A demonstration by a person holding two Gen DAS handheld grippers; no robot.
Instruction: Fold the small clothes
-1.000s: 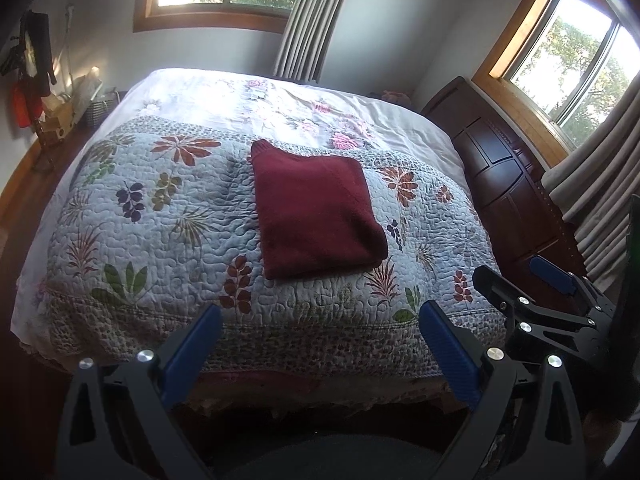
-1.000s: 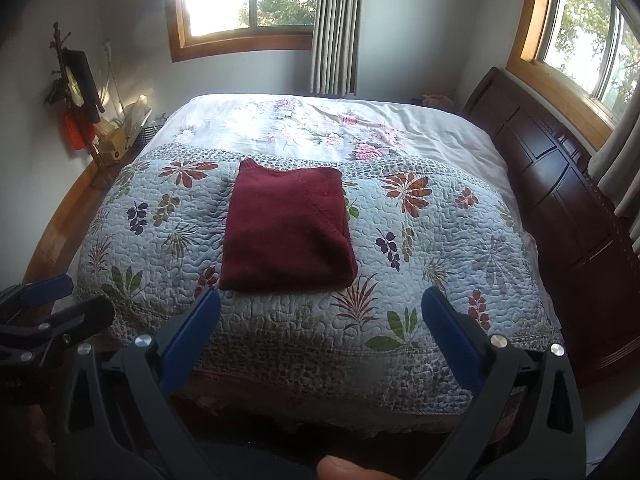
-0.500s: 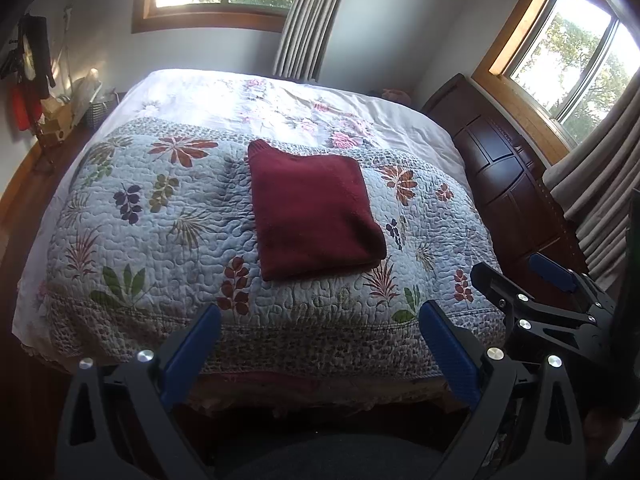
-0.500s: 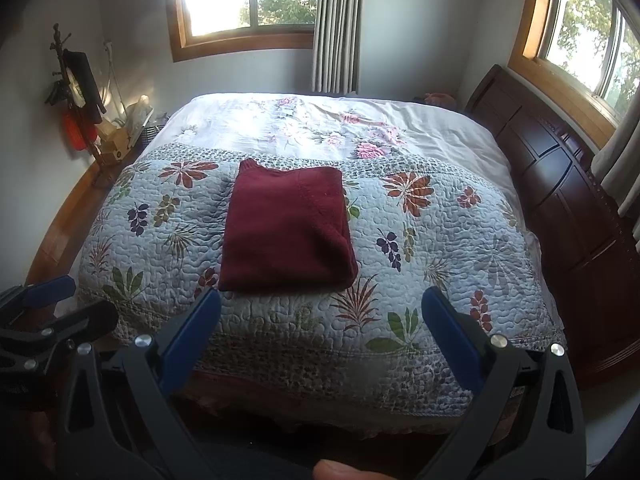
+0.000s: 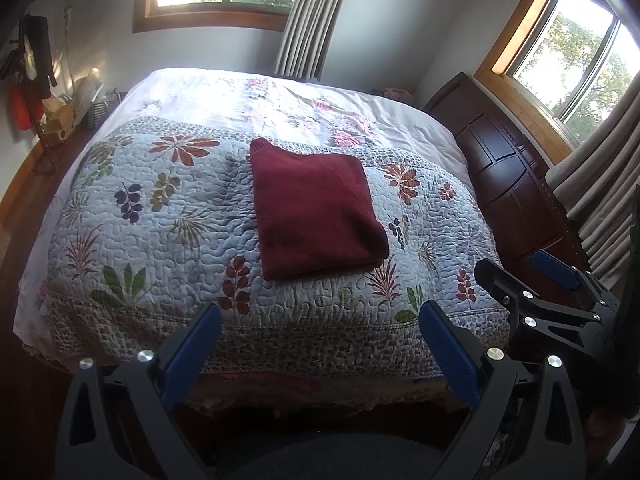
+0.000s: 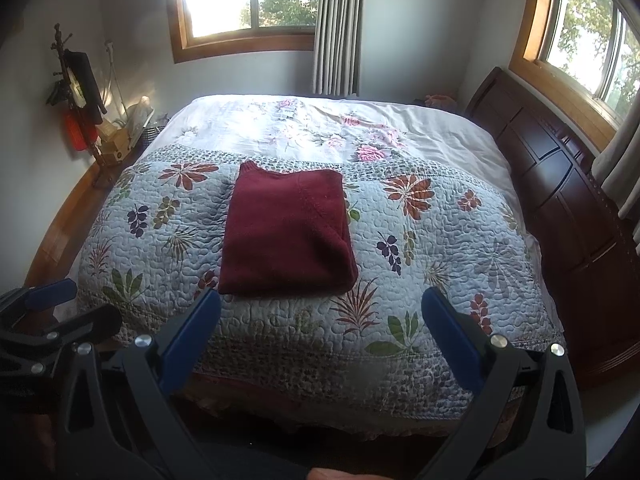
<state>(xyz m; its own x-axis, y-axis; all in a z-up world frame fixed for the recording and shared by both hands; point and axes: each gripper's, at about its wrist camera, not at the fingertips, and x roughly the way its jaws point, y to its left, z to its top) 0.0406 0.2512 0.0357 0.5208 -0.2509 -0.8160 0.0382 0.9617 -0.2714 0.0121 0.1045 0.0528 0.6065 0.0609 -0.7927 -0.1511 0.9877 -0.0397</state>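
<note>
A folded sweater [image 5: 316,212] lies on the bed [image 5: 168,216]; both the left gripper [image 5: 320,344] and right gripper [image 6: 320,332] hold their fingers spread (empty).

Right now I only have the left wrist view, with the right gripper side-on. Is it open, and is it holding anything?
Observer: It is open. In its own view the right gripper has its blue pads wide apart with nothing between them.
Operator: Does the folded garment look tidy on its right side?
Observer: The maroon sweater shows stacked, rounded layers along its right edge and lies flat on the floral quilt.
</note>
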